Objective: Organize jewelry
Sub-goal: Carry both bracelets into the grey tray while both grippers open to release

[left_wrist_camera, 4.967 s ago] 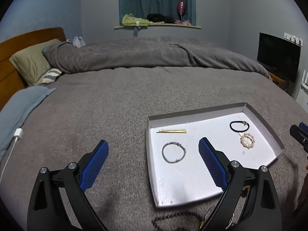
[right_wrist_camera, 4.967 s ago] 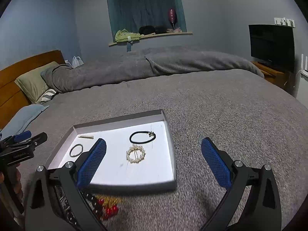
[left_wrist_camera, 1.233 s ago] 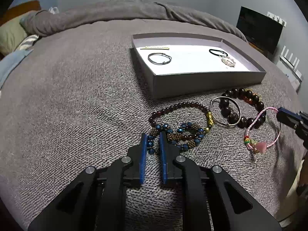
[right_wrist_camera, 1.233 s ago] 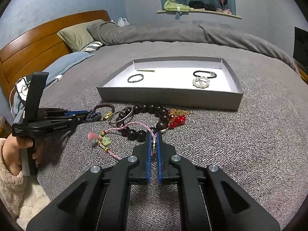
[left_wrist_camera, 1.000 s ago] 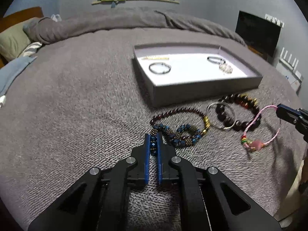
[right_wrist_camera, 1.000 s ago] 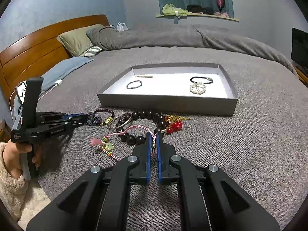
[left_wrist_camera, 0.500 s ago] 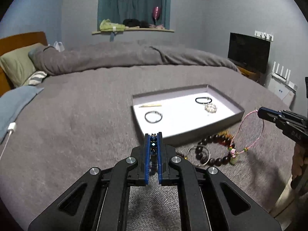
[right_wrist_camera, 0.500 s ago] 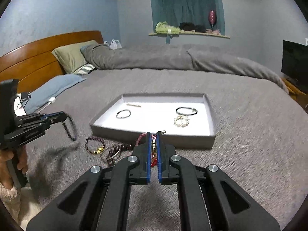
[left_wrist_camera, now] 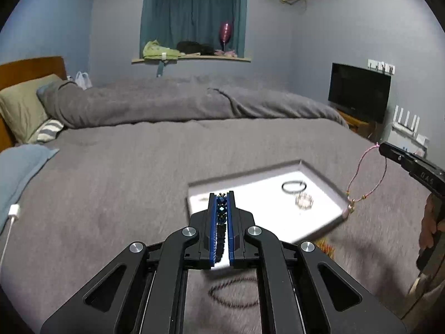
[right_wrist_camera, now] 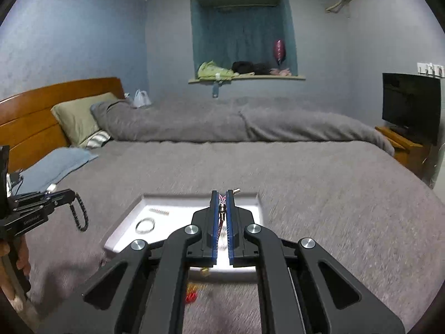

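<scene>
My left gripper [left_wrist_camera: 221, 196] is shut on a blue beaded bracelet [left_wrist_camera: 221, 208] and holds it in the air before the white tray [left_wrist_camera: 317, 172]; the bracelet hangs from it in the right wrist view [right_wrist_camera: 79, 213]. My right gripper [right_wrist_camera: 222, 193] is shut on a pink cord bracelet [right_wrist_camera: 221, 210], which dangles from its tip in the left wrist view [left_wrist_camera: 367, 175] beside the tray's right corner. The tray [right_wrist_camera: 139, 200] lies on the grey bed and holds a black band [left_wrist_camera: 294, 187], a pearl ring piece [left_wrist_camera: 304, 201], a silver bangle [right_wrist_camera: 145, 226] and a hair pin [right_wrist_camera: 158, 210].
A dark bead bracelet [left_wrist_camera: 233, 295] lies on the blanket below my left gripper. Red and gold beads [right_wrist_camera: 192, 295] lie in front of the tray. A blue cloth and charger cable [left_wrist_camera: 12, 211] lie at the left. A TV [left_wrist_camera: 358, 94] stands at the right.
Both grippers have risen higher from the blanket with their bracelets and moved toward the tray. The remaining bracelets have dropped low in the views.
</scene>
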`<control>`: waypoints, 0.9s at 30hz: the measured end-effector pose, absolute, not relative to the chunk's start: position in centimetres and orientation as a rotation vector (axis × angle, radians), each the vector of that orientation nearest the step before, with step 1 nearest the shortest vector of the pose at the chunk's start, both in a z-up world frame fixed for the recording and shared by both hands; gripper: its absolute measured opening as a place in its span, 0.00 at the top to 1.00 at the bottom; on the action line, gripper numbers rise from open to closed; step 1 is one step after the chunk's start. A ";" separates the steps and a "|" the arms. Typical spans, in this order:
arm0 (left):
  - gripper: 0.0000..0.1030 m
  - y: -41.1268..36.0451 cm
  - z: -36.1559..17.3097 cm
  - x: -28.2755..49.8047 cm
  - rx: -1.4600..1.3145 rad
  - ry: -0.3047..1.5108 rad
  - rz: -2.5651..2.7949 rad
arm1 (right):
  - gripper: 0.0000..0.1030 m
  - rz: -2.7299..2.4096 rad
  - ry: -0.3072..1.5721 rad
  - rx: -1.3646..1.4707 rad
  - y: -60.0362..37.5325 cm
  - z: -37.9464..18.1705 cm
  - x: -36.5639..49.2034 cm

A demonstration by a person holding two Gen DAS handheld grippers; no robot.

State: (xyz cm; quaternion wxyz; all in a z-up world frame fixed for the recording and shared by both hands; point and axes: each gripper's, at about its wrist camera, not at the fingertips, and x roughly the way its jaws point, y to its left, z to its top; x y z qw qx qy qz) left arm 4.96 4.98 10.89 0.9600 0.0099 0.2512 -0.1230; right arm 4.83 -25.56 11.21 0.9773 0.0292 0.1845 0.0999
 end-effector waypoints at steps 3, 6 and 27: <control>0.93 4.1 11.6 6.6 0.013 0.497 -0.265 | 0.95 0.195 0.361 0.078 -26.0 11.5 6.4; 0.93 3.1 11.7 8.4 0.003 0.505 -0.280 | 0.95 0.192 0.367 0.085 -26.1 11.3 8.0; 0.93 0.0 5.6 11.6 -0.030 0.666 -0.409 | 0.95 0.312 0.509 0.066 -23.1 6.3 11.0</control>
